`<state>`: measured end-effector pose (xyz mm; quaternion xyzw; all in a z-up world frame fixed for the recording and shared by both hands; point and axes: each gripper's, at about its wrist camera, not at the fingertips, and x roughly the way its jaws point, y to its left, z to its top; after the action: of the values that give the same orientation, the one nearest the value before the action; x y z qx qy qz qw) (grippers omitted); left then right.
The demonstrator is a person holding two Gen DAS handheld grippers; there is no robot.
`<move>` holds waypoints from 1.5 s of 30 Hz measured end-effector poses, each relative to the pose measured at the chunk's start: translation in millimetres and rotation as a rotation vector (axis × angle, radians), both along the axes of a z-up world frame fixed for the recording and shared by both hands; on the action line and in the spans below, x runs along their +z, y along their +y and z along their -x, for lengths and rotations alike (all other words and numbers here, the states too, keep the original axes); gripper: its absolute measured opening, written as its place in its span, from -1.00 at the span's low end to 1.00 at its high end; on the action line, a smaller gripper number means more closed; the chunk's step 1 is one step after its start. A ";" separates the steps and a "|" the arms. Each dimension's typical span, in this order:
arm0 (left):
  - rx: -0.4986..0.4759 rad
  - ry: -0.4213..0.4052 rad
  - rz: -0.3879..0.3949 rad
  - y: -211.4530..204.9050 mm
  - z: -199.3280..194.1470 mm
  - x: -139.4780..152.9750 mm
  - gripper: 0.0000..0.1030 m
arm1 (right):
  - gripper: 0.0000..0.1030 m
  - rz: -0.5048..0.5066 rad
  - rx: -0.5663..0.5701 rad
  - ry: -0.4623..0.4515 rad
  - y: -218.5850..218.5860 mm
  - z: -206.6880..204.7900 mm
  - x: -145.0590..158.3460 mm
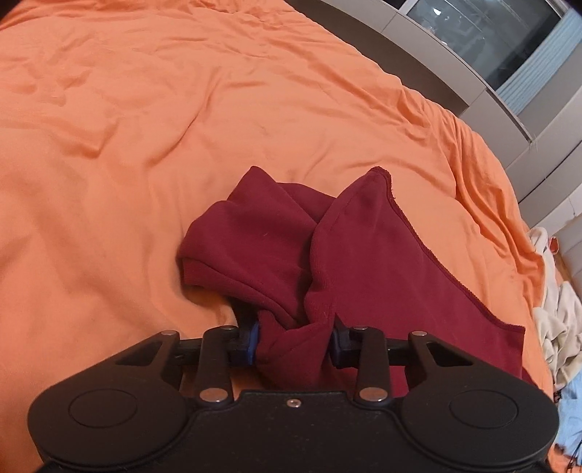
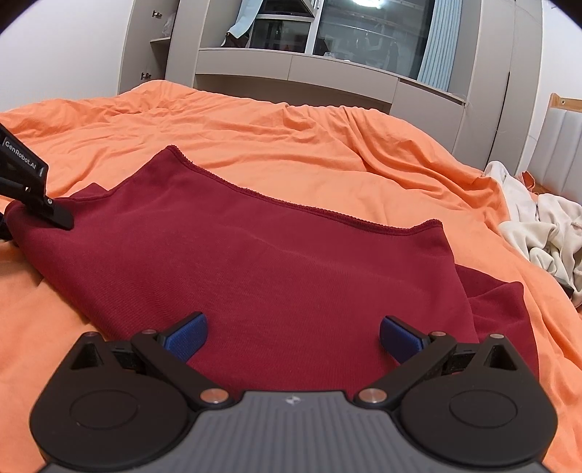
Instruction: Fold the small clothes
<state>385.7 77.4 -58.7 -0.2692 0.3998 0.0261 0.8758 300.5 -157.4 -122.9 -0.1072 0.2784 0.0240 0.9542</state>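
Dark red garment spread on orange bed, long axis running sideways ahead of right hand-held gripper, hemmed edge farthest. Jaws there wide apart, tilted down over cloth. At far left, left hand-held gripper, angled downward, clamped on bunched red corner. Pale clothes pile off right.

My views are evenly lit by warm indoor light. A ceiling lamp glares in the window glass at the top of the right wrist view. Fisheye bending curves the edges, corners go dark, and shadows are soft.
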 end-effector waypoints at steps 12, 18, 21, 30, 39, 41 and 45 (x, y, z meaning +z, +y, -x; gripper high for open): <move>-0.011 -0.019 -0.030 -6.6 2.3 7.3 -0.52 | 1.00 -0.005 0.001 0.001 -0.9 -0.3 -0.1; -0.035 -0.050 -0.089 -17.8 2.7 20.4 -0.61 | 1.00 -0.030 0.003 0.020 -4.1 -3.6 2.8; -0.051 -0.066 -0.115 -23.7 0.6 28.2 -0.64 | 1.00 -0.052 0.004 0.035 -8.0 -5.2 7.2; -0.118 -0.126 -0.192 -46.6 -9.2 55.1 -0.70 | 1.00 -0.013 0.009 0.064 -20.7 3.6 28.5; -0.309 -0.254 -0.293 -111.8 -29.1 101.1 -0.74 | 1.00 0.031 -0.107 0.034 -76.2 36.8 59.6; -0.376 -0.290 -0.314 -137.4 -29.1 111.0 -0.74 | 1.00 0.034 -0.165 0.020 -96.3 45.8 66.8; -0.541 -0.362 -0.352 -199.4 -17.3 122.1 -0.75 | 1.00 0.058 -0.284 -0.006 -136.7 63.8 78.7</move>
<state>402.9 -122.0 63.4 0.0010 0.2845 -0.1860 0.9405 236.6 -294.2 -44.2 -0.0944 0.2884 -0.1197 0.9453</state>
